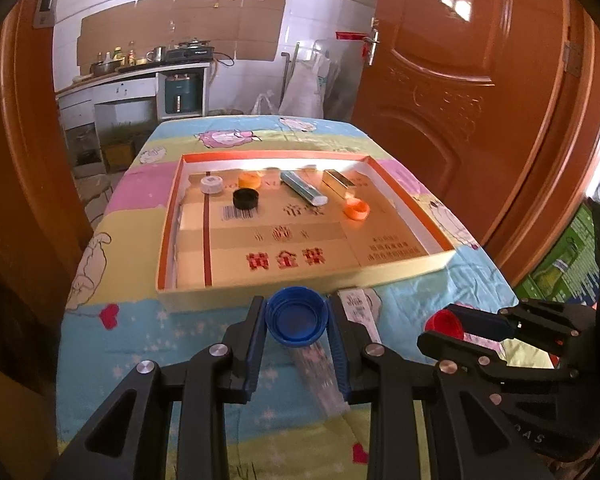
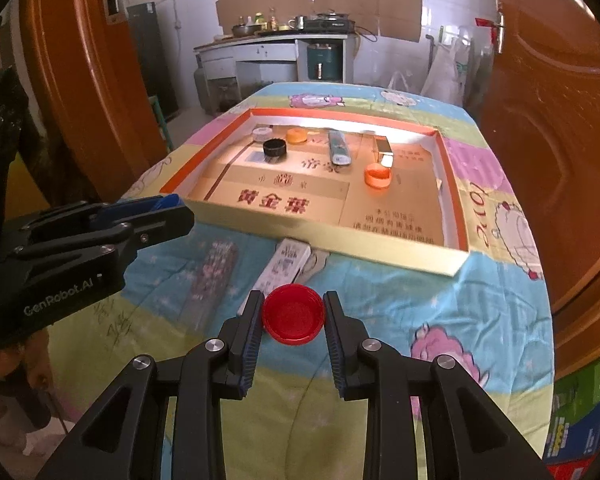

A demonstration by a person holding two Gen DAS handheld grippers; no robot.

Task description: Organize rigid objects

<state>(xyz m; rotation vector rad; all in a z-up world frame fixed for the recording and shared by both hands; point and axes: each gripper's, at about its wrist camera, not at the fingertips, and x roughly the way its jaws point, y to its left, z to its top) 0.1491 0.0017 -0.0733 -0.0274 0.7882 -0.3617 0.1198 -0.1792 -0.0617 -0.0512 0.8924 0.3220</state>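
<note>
A cartoon-print cloth covers the tabletop (image 1: 112,344), which stands between brown doors with a kitchen counter beyond. The shallow box (image 1: 300,276) near its far edge holds four caps, a tube and a gold bar. The left gripper (image 1: 297,320) jaws pinch a blue cap (image 1: 296,316); the right gripper (image 2: 293,316) jaws pinch a red cap (image 2: 293,314), both above the near edge.

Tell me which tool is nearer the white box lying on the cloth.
Right, narrowly. The right tool, holding the red cap, sits at the white box's near end; the left tool, holding the blue cap, is off to its left.
</note>
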